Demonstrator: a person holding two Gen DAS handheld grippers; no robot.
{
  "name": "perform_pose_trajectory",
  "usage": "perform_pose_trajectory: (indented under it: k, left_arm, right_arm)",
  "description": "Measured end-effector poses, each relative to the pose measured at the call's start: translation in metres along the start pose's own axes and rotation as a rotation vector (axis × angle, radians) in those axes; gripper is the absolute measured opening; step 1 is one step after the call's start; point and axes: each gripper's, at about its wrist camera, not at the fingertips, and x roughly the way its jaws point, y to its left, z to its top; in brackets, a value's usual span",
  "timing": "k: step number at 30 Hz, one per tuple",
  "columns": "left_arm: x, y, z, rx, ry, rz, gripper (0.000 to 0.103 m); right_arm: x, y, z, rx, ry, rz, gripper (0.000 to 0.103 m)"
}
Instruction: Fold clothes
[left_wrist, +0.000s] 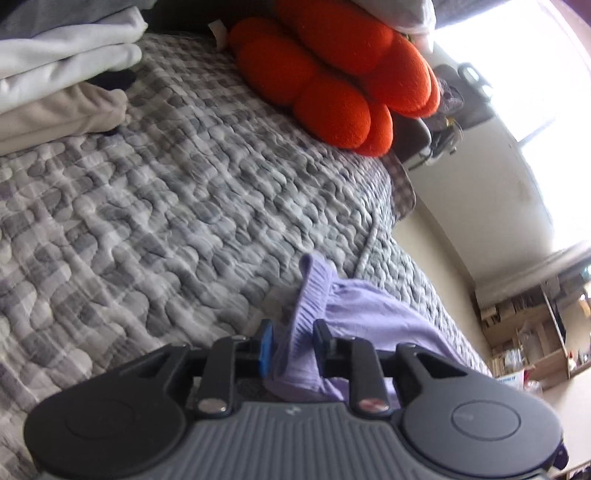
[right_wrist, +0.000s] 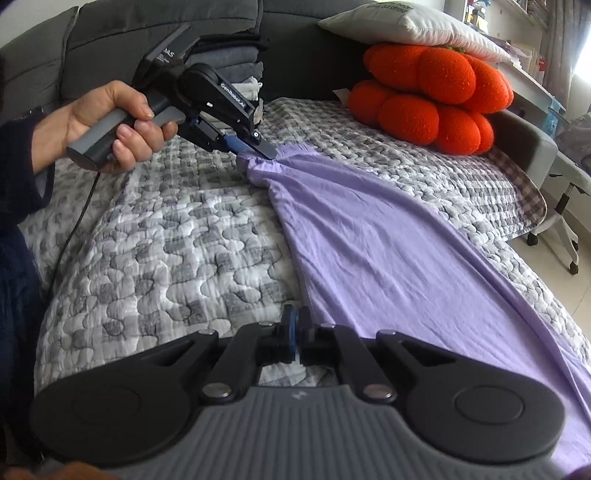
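Observation:
A lilac garment (right_wrist: 388, 240) lies spread in a long diagonal across the grey quilted bedspread (right_wrist: 166, 240). At its far end, a hand (right_wrist: 122, 122) holds my left gripper (right_wrist: 266, 152), whose tips sit at the bunched ribbed hem. In the left wrist view that hem (left_wrist: 303, 314) stands between the left gripper's (left_wrist: 293, 338) jaws, which are parted around it and look open. My right gripper (right_wrist: 295, 321) is shut at the garment's near left edge, and the cloth's edge runs in behind its right finger.
An orange lobed cushion (right_wrist: 436, 96) and a white pillow (right_wrist: 406, 22) sit at the bed's head. Folded clothes (left_wrist: 62, 74) are stacked at the far left corner. An office chair (right_wrist: 561, 218) stands on the floor to the right of the bed.

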Motion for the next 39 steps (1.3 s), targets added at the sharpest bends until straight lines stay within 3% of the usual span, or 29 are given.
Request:
perform_pose_trajectory:
  k: [3,6,14,19,30,34,39]
  left_arm:
    - [0.001,-0.008,-0.002,0.020,-0.011,-0.027,0.022]
    - [0.004,-0.025,-0.009,0.100,-0.009,-0.004,0.022]
    - [-0.006,-0.091,-0.054,0.514,-0.046,0.090,0.022]
    - [0.000,-0.102,-0.067,0.641,-0.039,0.128,0.023]
    - [0.005,-0.082,-0.049,0.562,-0.033,0.117,0.026]
    - [0.010,-0.068,-0.038,0.503,-0.036,0.137,0.032]
    - [0.010,-0.050,-0.020,0.402,-0.056,0.116,0.032]
  right_arm:
    - [0.000,0.001,0.001,0.005,-0.006,0.005,0.002]
    - [0.002,0.001,0.002,0.013,-0.008,0.005,0.003]
    - [0.001,-0.003,0.001,0.020,-0.002,-0.003,0.004]
    - [-0.002,-0.007,0.000,0.028,-0.008,-0.010,0.005]
    - [0.001,-0.006,0.000,0.022,-0.005,0.004,0.011]
    - [0.003,-0.004,-0.001,0.016,0.001,0.006,0.011]
    - [0.003,0.001,-0.001,0.004,0.004,0.012,0.011]
